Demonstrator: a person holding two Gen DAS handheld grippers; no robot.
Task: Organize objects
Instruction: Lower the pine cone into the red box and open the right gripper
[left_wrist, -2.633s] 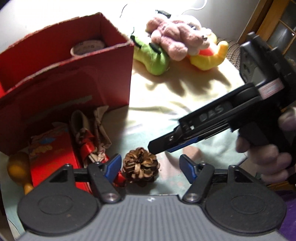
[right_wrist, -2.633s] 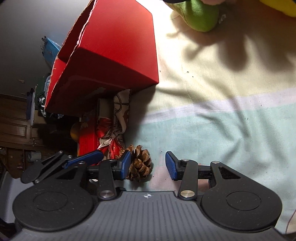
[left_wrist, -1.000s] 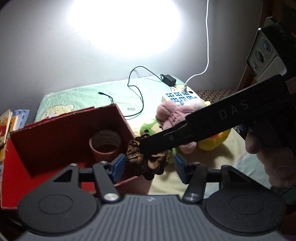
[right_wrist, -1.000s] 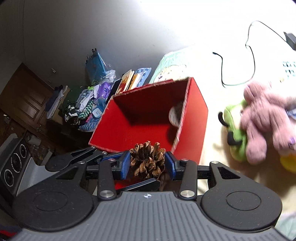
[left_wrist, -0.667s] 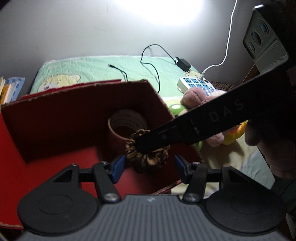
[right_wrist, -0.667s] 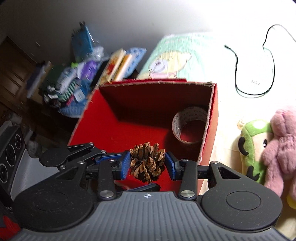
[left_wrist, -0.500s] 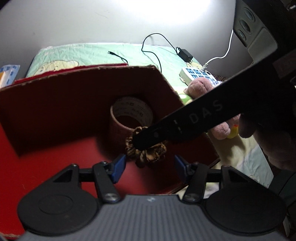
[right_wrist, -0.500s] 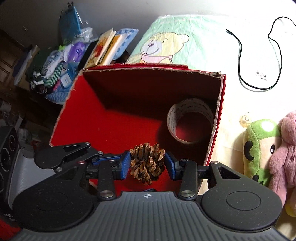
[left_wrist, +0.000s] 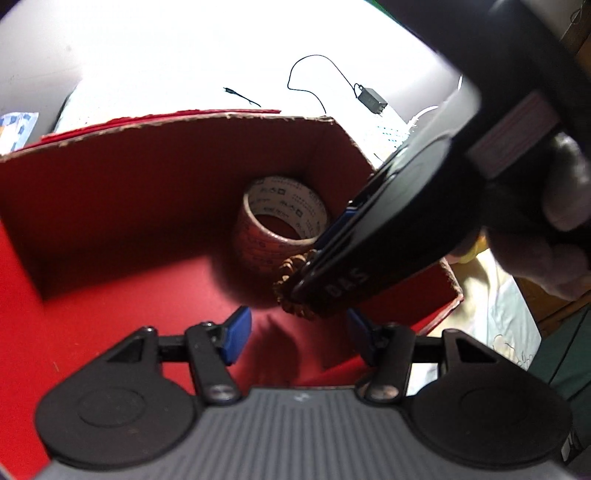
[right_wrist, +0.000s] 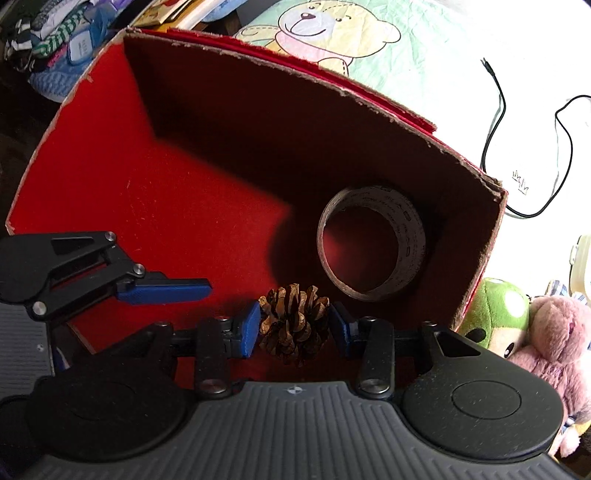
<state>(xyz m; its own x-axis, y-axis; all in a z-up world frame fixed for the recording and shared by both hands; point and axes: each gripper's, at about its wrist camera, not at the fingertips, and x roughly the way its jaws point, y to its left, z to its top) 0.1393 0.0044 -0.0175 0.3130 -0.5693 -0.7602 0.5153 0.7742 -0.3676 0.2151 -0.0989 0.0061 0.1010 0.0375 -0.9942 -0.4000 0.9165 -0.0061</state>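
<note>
Our right gripper (right_wrist: 293, 326) clamps one brown pine cone (right_wrist: 293, 325) inside one red cardboard box (right_wrist: 177, 206); one tape roll (right_wrist: 373, 247) lies there. Our left gripper (left_wrist: 295, 332) gapes wide, holding nothing.

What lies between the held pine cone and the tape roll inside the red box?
Nothing: in the right wrist view only bare red floor separates the pine cone from the tape roll in the red box.

Glaring white at far right, shadowing the red box (right_wrist: 207, 221) interior, bending at edges, blurring near the tongs.

"DAS" on right gripper (left_wrist: 306, 284) body; print on tape roll (left_wrist: 282, 218) too small to read
</note>
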